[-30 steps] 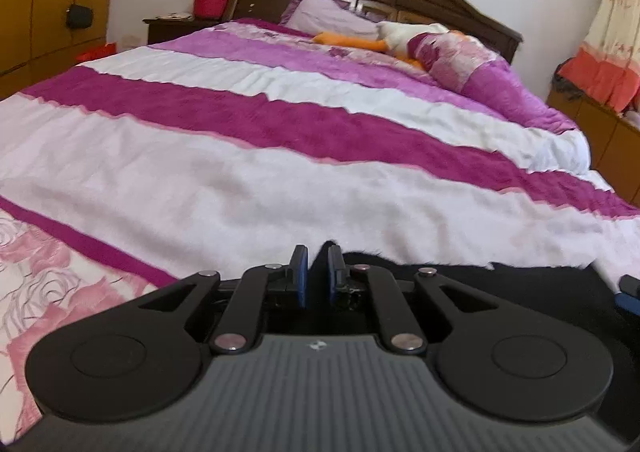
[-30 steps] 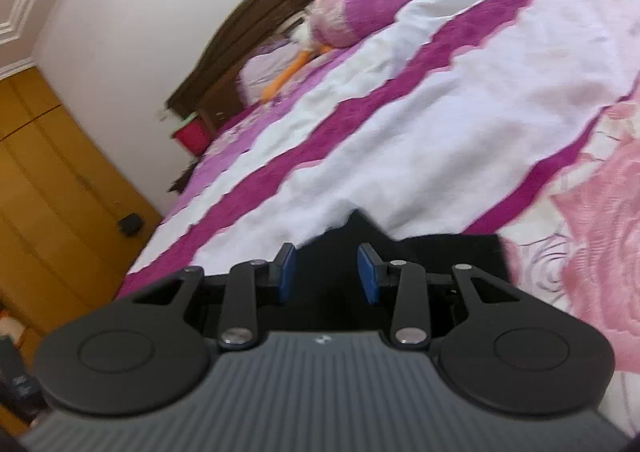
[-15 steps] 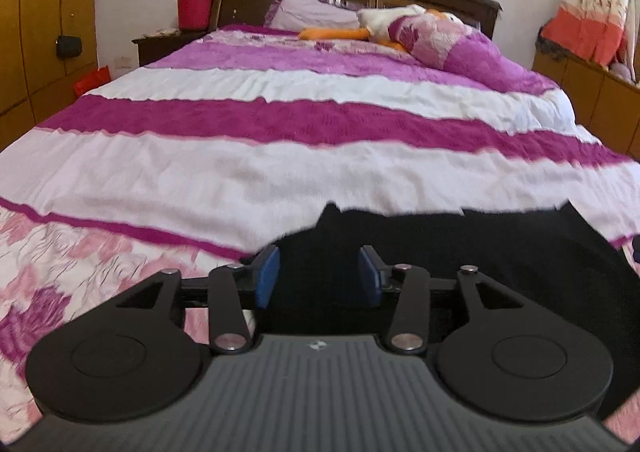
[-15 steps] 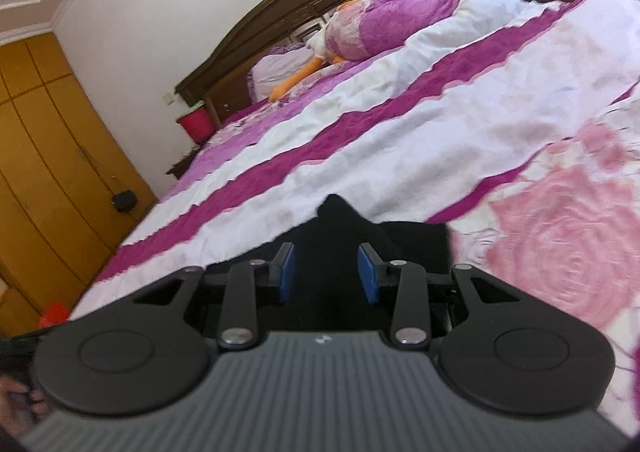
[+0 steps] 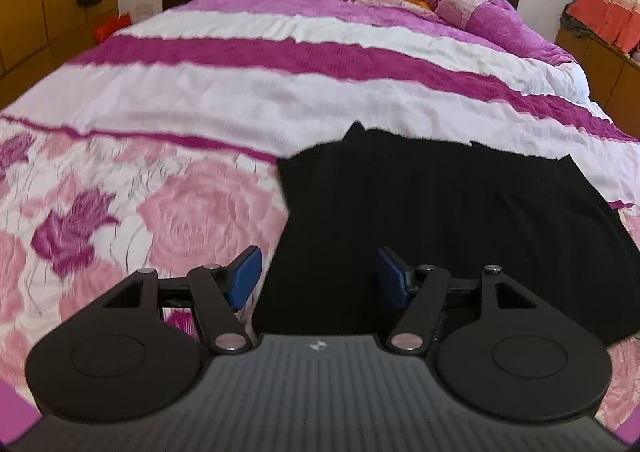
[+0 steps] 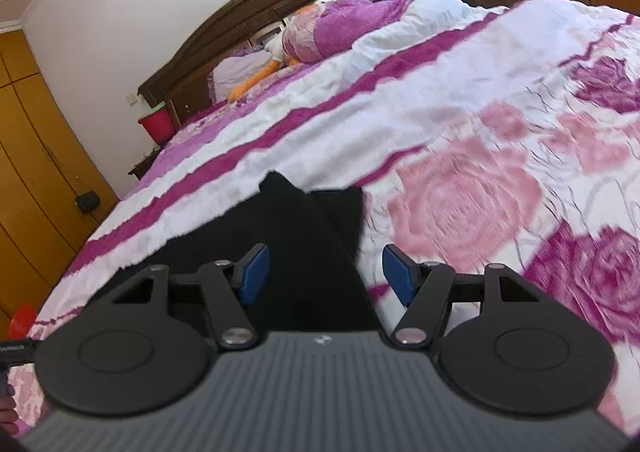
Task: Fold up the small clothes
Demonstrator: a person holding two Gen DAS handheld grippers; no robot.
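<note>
Black garment (image 5: 460, 219) lies spread flat on the bedspread (image 5: 280, 99) just ahead of both grippers, its far edge showing two small raised corners, so one fold looks laid down (how many layers lie there I cannot tell). The left gripper (image 5: 318, 276) and the right gripper (image 6: 324, 272) both have their jaws opening, the cloth lying below and beyond the blue pads with nothing pinched. As I judge it, further folds and a final tidy are left.
</note>
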